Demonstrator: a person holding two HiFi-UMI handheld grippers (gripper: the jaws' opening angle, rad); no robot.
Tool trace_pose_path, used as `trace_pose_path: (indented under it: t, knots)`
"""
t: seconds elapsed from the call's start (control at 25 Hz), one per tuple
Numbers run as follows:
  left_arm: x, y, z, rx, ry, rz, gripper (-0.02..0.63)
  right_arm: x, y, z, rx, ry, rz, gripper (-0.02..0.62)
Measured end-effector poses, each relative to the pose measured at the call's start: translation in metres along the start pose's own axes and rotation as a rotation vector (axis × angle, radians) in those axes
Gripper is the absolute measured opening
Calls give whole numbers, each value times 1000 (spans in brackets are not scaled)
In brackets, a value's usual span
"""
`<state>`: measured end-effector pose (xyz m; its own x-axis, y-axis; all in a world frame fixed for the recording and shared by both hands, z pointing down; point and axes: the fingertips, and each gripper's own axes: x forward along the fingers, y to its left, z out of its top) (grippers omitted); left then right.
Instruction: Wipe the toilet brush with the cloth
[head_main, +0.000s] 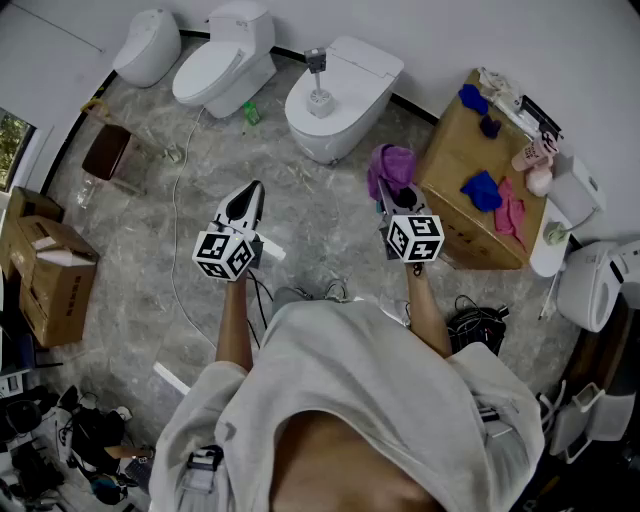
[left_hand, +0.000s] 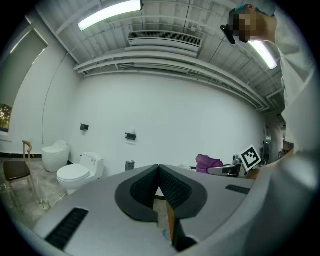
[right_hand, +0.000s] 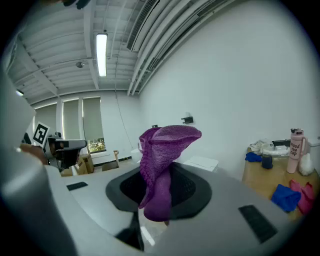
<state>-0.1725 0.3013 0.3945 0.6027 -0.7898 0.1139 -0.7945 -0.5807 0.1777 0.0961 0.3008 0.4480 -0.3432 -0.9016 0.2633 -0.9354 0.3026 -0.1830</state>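
Observation:
In the head view a grey toilet brush (head_main: 317, 72) stands upright in its holder on the closed lid of the nearest white toilet (head_main: 352, 70). My right gripper (head_main: 388, 190) is shut on a purple cloth (head_main: 390, 166), held in the air to the right of that toilet. The cloth (right_hand: 162, 160) stands bunched up out of the jaws in the right gripper view. My left gripper (head_main: 250, 192) hangs over the floor, left of the toilet; its jaws (left_hand: 159, 172) are shut with nothing between them. Both grippers are well short of the brush.
Two more toilets (head_main: 222, 62) stand along the back wall at left. A cardboard table (head_main: 465, 190) at right carries blue and pink cloths (head_main: 482, 190) and a pink bottle (head_main: 530, 152). Cardboard boxes (head_main: 50, 280) sit at far left; a cable (head_main: 178, 220) runs across the floor.

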Motion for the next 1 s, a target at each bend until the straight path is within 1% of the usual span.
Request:
trace_pose_path:
  t: [0.24,0.48,0.8,1.0]
  knots:
    - [4,-4,2,6,0,-5,20,-1,-4,0,-2,4,-3,112]
    - [5,-6,2,7,0,9,20,2,-6,3,20,-9,20,112]
    - [6,-4,-4,-6,2,35,20,10,-6,-3,15,12,47,112]
    - [17,-3,-5,-9,15,33,20,15,-13,-2,29,15,46,112]
